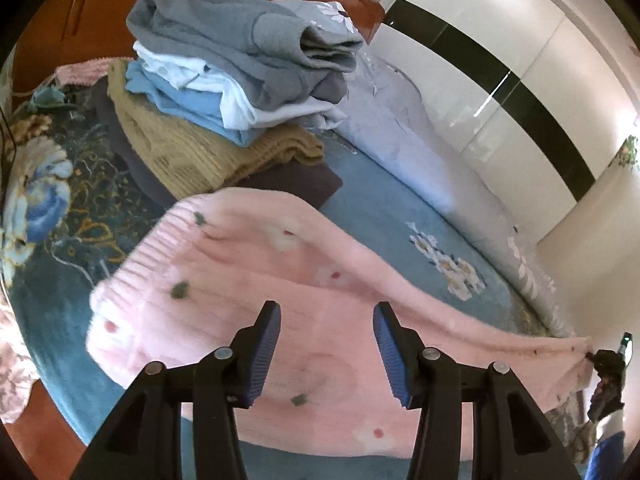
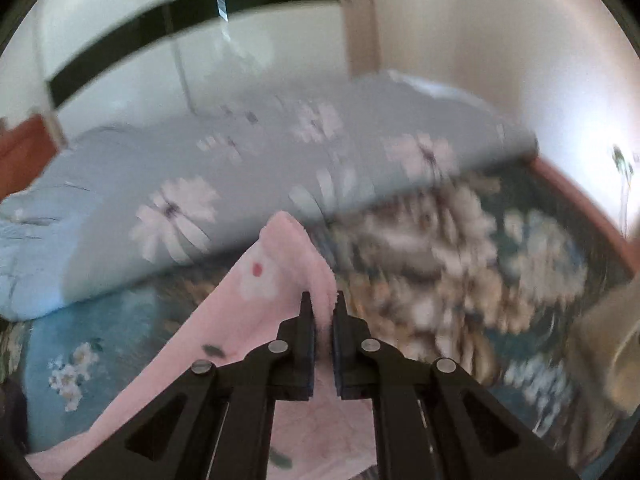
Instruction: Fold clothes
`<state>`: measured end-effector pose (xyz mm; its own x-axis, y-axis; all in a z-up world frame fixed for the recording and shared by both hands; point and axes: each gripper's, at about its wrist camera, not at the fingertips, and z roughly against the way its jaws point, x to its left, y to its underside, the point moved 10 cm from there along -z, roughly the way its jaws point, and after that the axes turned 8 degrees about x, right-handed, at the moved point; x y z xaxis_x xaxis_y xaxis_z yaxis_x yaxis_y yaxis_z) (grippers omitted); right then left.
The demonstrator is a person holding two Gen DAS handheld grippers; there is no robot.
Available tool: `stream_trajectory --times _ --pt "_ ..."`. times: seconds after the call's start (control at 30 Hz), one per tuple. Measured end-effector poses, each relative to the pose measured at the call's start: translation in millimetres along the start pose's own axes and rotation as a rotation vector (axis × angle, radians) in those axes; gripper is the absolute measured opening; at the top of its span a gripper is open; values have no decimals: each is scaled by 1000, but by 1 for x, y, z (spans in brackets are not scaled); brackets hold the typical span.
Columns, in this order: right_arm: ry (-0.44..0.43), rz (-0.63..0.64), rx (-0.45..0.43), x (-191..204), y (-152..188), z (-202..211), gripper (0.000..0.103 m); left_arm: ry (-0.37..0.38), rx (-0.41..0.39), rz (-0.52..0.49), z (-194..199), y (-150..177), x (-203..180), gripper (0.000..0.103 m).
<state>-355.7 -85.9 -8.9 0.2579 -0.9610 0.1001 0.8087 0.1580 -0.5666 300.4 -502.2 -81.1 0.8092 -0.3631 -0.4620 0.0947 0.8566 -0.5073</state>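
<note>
1. Here, the left tool (image 1: pixel 326 316) hangs over the pink sweater (image 1: pixel 248 292) with its blue-padded fingers (image 1: pixel 267 344) spread wide and nothing between them.
2. The right tool (image 2: pixel 323 304) has its fingers pinched almost together on a fold of the pink sweater (image 2: pixel 260 304); in the left wrist view this same tool (image 1: pixel 600 360) shows at 4 o'clock, gripping the garment's far end.
3. The sweater, dotted with green and red spots and white flowers, stretches across the bed (image 1: pixel 360 208) from its ribbed hem at 9 o'clock to the gripped corner at 4 o'clock, partly lifted off the blue floral bedspread.
4. A stack of folded clothes (image 1: pixel 224 92) sits at 11 o'clock on the bed, grey on top, then white, light blue, tan knit and a dark piece at the bottom, just beyond the sweater's hem.
5. A pale blue quilt (image 2: pixel 160 184) with white daisies lies along the far side of the bed, by the white wardrobe (image 1: pixel 500 60).
6. The right wrist view is blurred.
</note>
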Motion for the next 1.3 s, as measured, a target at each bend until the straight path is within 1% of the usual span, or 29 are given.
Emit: stream_trajectory --times 0.13,0.27,0.4,0.47,0.53,0.57,0.63,0.7,0.83,0.87,0.97,1.0,1.1,1.2,1.23,1.3 --pt "65 -33 104 -20 28 -39 7 -29 -9 -4 7 -4 9 52" --pt "80 -80 181 -39 47 -69 8 -39 -15 10 9 -5 14 52" --pt "34 -70 170 -36 50 -77 9 -40 7 -11 4 1 9 53" --pt "-4 -64 135 -37 48 -64 15 -39 20 -18 2 4 7 53" --pt "-48 -89 71 -45 44 -43 36 -40 20 -17 1 5 8 54" --pt "-75 -124 27 -56 43 -29 42 -41 18 -15 1 5 9 54" --pt "-123 -173 -3 -73 46 -15 43 -29 27 -13 -1 8 5 55" --pt "-192 -231 27 -90 62 -13 45 -16 35 -11 -4 10 1 55" --pt "-353 -388 99 -109 99 -27 54 9 52 -7 -8 14 -7 56" --pt "-404 -439 110 -110 107 -32 56 15 56 -6 -9 15 -9 56" --pt "-545 -527 136 -101 121 -43 57 16 51 -24 -5 16 -15 56" --pt "-575 -546 133 -97 122 -44 57 19 50 -20 -3 15 -14 56" --pt "-625 -567 91 -89 118 -40 57 16 39 -5 4 14 -8 56" --pt "-623 -548 81 -86 120 -37 62 2 25 14 8 13 1 58" --pt "-621 -541 78 -85 120 -36 62 -1 23 23 9 13 4 58" --pt "-559 -484 104 -80 124 -40 62 -2 26 38 6 13 7 59"
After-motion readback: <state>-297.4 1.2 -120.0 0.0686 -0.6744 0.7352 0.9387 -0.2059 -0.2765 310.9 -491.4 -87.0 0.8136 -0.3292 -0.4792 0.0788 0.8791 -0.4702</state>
